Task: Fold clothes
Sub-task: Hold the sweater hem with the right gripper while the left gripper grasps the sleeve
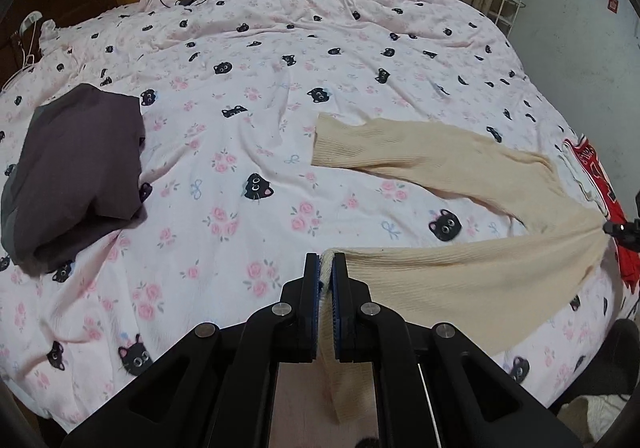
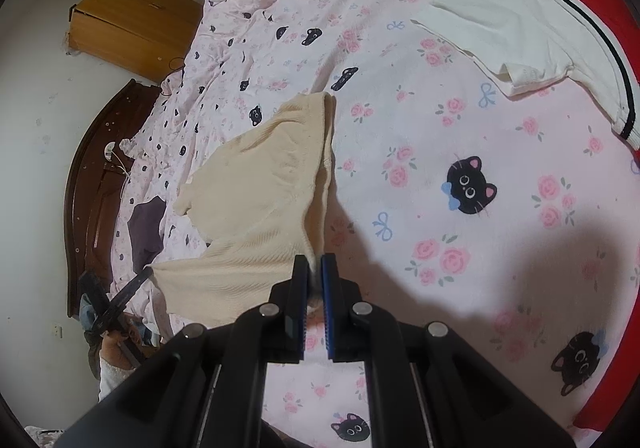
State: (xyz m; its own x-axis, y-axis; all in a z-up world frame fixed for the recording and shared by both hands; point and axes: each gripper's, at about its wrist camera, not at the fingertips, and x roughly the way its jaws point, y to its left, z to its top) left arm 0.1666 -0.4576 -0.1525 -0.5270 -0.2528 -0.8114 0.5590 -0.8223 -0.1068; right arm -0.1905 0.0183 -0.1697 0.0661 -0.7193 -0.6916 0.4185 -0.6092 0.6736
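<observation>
Both my grippers, left [image 1: 327, 262] and right [image 2: 315, 262], were clamped on opposite ends of the cream knit [image 1: 460, 280], stretching it taut above the bedspread [image 1: 240, 152], probably to square it for folding.

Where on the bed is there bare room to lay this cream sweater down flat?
Widest bare bedspread lies between the folded dark garment and the cream sweater. The bed's far half is also free. It is crowded near the red-and-white jersey.
</observation>
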